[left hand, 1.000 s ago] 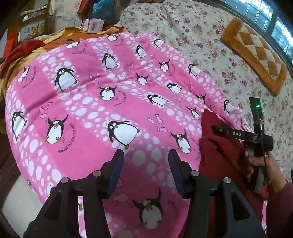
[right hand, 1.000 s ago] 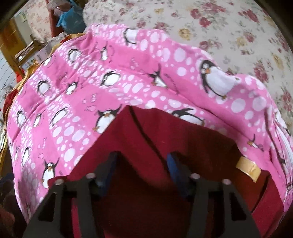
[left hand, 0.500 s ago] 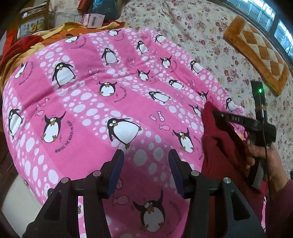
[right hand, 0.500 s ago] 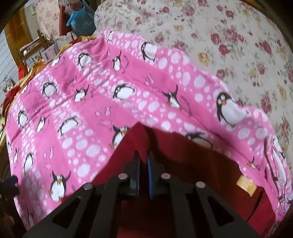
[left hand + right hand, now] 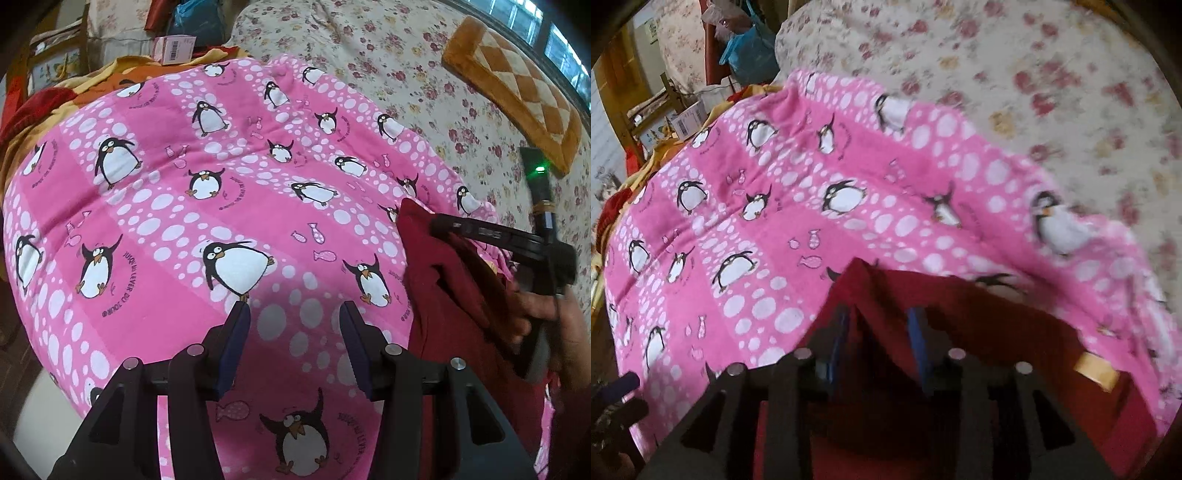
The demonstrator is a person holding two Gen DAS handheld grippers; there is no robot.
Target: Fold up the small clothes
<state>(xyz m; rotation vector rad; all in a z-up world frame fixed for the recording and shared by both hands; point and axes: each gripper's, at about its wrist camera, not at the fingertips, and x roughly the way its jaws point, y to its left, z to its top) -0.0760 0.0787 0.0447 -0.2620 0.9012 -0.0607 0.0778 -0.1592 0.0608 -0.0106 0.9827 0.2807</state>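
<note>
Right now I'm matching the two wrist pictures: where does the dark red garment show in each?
Left wrist view: the dark red garment lies at the right edge, under the right tool.
Right wrist view: it fills the bottom centre, a raised fold between the blue pads.
Shared landmark: the pink penguin blanket beneath it.

A pink penguin-print blanket (image 5: 192,236) spreads ahead of the tongs over a floral bedspread (image 5: 369,48). Beyond, far right, an orange checkered cushion (image 5: 517,88) lies beneath a daylit window (image 5: 554,40). Far left stands wooden furniture (image 5: 653,107).
</note>
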